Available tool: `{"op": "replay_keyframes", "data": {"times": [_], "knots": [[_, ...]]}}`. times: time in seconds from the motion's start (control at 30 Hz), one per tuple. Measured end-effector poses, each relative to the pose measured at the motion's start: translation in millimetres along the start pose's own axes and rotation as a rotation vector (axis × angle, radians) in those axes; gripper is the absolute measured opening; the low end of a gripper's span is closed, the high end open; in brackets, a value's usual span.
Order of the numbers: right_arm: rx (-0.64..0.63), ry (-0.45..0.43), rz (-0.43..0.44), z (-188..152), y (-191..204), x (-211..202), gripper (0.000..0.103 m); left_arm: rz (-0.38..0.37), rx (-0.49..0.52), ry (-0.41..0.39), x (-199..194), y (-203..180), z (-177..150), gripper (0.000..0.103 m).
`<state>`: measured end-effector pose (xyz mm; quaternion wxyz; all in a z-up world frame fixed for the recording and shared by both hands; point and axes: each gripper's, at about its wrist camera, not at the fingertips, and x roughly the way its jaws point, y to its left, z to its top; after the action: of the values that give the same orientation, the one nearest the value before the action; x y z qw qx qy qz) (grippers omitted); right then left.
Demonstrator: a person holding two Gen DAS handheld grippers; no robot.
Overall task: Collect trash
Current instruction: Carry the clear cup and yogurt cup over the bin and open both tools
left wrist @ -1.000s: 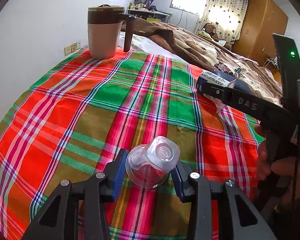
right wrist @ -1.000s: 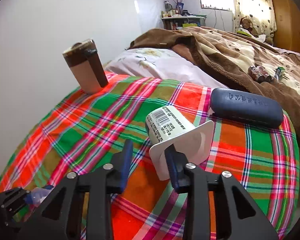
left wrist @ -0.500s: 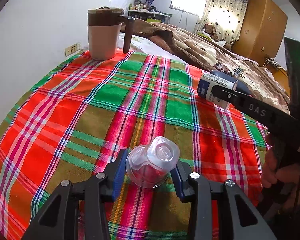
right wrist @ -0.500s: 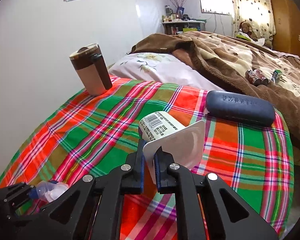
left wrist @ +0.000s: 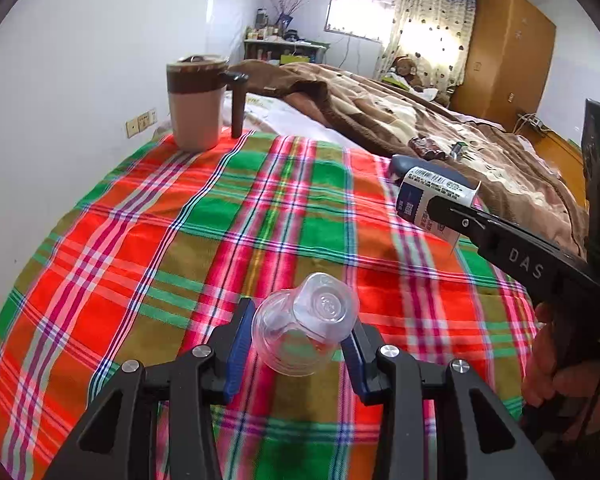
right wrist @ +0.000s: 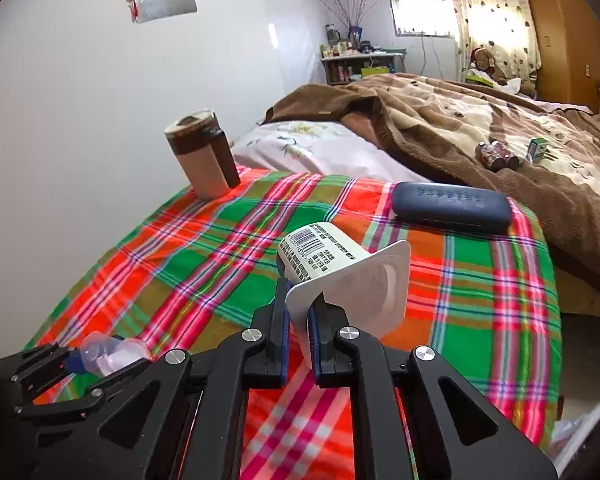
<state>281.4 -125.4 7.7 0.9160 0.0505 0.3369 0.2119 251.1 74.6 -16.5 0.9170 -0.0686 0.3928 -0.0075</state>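
Note:
My left gripper [left wrist: 296,340] is shut on a clear crumpled plastic cup [left wrist: 304,322] and holds it above the plaid cloth [left wrist: 180,240]. The cup also shows in the right wrist view [right wrist: 110,354], at the lower left in the left gripper [right wrist: 74,358]. My right gripper [right wrist: 300,308] is shut on the flat rim of a white yogurt cup [right wrist: 340,268] with a barcode label, lifted off the cloth. From the left wrist view the yogurt cup [left wrist: 432,196] hangs at the tip of the right gripper [left wrist: 440,210] at the right.
A brown and beige lidded mug [left wrist: 196,104] stands at the far corner of the cloth by the wall. A dark blue glasses case [right wrist: 452,206] lies at the cloth's right edge. A brown blanket [right wrist: 480,128] with small cans [right wrist: 496,154] covers the bed beyond.
My right gripper has shut on the yogurt cup's rim and lifted it off the cloth. My left gripper has risen a little with the clear cup still held.

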Motion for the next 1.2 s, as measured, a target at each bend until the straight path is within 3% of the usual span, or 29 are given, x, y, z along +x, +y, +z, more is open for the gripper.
{"op": "replay_keyframes", "data": {"times": [0.63,1.2], "knots": [[0.085,-0.133,-0.082,-31.2,-39.3,-112.3,0.008,-0.072,0.151,-0.095,-81.7,-86.1,-14.4,0.042],[0.205,-0.183,-0.265,-78.3,-102.6,-185.9,0.008,-0.241,0.301,-0.083,-97.0,-197.7,-49.3,0.042]]}}
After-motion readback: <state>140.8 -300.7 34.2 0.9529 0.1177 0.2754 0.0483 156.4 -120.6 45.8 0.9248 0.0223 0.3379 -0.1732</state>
